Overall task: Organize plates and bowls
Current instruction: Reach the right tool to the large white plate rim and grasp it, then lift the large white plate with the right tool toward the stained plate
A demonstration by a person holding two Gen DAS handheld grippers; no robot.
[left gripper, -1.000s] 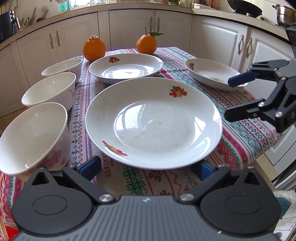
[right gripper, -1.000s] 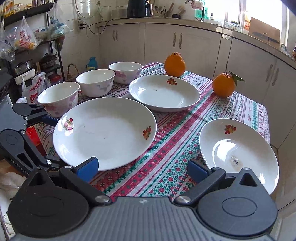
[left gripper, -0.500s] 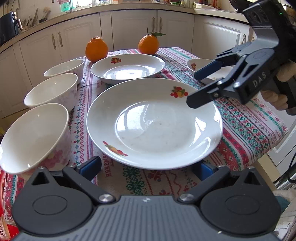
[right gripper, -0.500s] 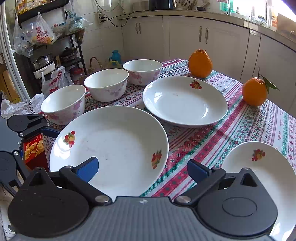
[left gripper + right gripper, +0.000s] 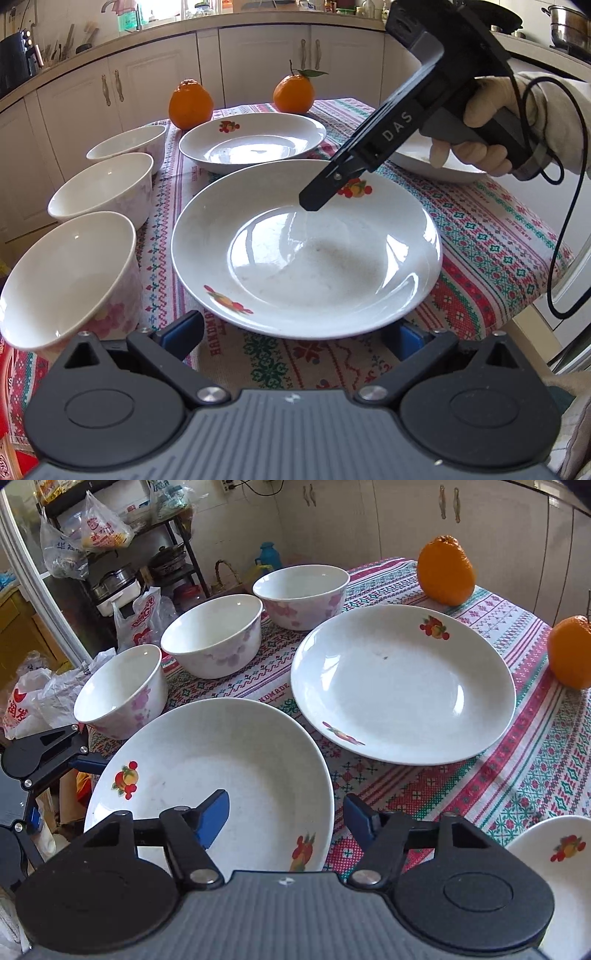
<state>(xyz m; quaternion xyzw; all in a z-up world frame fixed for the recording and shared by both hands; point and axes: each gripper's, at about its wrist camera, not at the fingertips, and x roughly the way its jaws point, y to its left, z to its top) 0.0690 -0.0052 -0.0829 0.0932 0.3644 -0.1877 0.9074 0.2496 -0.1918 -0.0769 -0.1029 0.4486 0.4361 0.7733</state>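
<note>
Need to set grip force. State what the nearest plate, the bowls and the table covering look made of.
Nearest plate: likely glazed ceramic or porcelain; white, glossy, printed fruit decals.
Bowls: seemingly the same glazed ceramic; shiny rims, faint pink flower print.
Tablecloth: woven fabric, matte, with stitched-looking coloured bands.
</note>
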